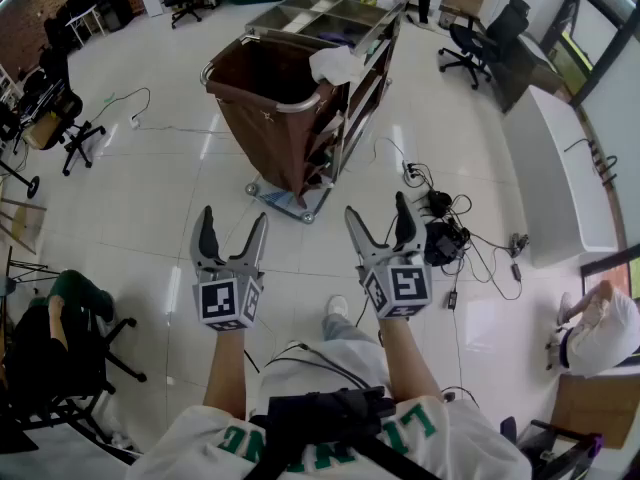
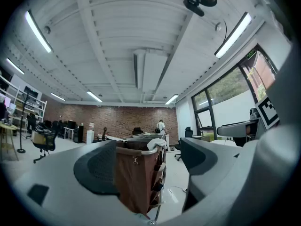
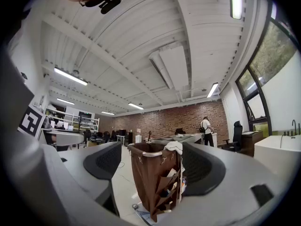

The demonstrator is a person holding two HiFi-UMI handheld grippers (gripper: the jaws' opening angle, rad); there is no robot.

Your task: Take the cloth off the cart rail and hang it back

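A white cloth (image 1: 338, 65) hangs over the right end of the chrome rail of a housekeeping cart (image 1: 262, 108) with a brown bag. The cart stands on the tiled floor well ahead of me. My left gripper (image 1: 231, 233) and right gripper (image 1: 379, 223) are held side by side short of the cart, both open and empty. In the left gripper view the cloth (image 2: 157, 143) lies on the cart's rim between the jaws, far off. The right gripper view shows the cloth (image 3: 174, 147) on the cart (image 3: 155, 180) the same way.
A power strip and a tangle of black cables (image 1: 440, 230) lie on the floor right of the cart. Office chairs (image 1: 485, 38) stand around, and a long white counter (image 1: 562, 168) runs along the right. A person sits at the lower left (image 1: 60, 313); another stands far back (image 3: 205, 131).
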